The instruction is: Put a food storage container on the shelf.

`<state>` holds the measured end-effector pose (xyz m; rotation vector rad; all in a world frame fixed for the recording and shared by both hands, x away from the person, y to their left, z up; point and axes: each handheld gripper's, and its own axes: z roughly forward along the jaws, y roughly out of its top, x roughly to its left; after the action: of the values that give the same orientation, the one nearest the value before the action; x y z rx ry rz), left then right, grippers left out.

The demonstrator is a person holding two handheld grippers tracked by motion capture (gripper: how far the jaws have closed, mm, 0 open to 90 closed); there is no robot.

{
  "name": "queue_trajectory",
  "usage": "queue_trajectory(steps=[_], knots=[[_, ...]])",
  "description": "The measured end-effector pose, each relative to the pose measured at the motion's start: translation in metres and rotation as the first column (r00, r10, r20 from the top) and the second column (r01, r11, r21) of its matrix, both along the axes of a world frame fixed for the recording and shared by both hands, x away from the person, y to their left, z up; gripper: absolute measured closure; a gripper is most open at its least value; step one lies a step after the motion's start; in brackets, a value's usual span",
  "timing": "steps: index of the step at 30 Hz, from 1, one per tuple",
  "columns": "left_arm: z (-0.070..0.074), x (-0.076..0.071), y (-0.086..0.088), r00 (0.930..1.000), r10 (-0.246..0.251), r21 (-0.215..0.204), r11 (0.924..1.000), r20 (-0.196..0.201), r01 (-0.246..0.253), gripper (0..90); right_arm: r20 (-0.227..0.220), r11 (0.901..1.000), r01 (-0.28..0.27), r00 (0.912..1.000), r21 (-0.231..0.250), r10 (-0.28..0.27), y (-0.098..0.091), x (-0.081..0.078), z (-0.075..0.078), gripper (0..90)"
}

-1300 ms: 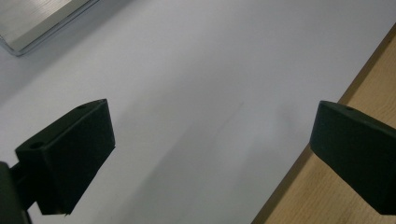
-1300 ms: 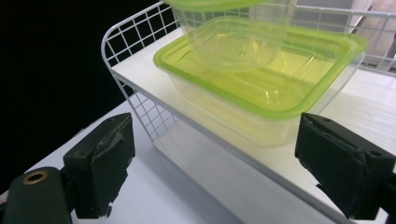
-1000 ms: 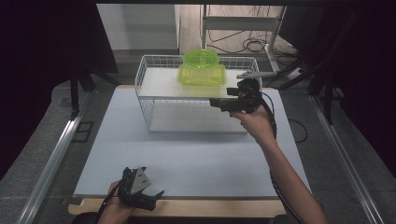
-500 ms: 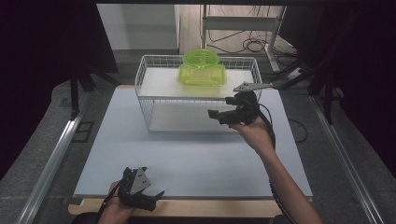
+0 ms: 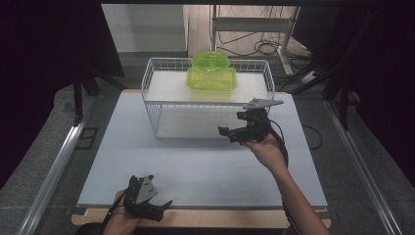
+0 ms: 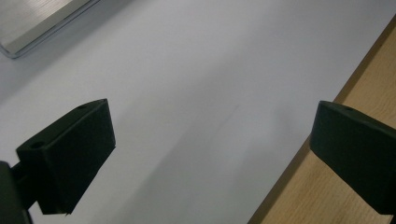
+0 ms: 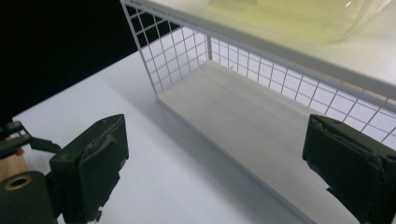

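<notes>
Translucent lime-green plastic container (image 5: 211, 72) on white wire rack (image 5: 151, 100) upper shelf, well above right gripper (image 5: 236, 134), jaws wide, empty, just been opening, lower than before, left gripper (image 5: 155, 205) wide, unmoved.

Translucent lime-green lidded container (image 5: 211, 73) sits upright on top shelf of white wire rack (image 5: 161, 115), near its middle.

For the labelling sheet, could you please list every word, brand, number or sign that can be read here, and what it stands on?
None: no readable text in any view.
The green container, the wire rack and the white table top bear no print.
The left gripper and the right gripper show no markings.
</notes>
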<state>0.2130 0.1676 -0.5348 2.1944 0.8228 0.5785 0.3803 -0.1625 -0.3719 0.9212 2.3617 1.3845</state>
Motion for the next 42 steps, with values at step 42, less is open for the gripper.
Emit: queue_trajectory(steps=[42], knots=[[0.010,-0.001,0.008,0.9991,0.041,-0.148,0.9880,-0.015,-0.043,0.0,0.003,0.9995,-0.028,0.9996,-0.017,0.028,-0.020,-0.046,-0.056,6.4]])
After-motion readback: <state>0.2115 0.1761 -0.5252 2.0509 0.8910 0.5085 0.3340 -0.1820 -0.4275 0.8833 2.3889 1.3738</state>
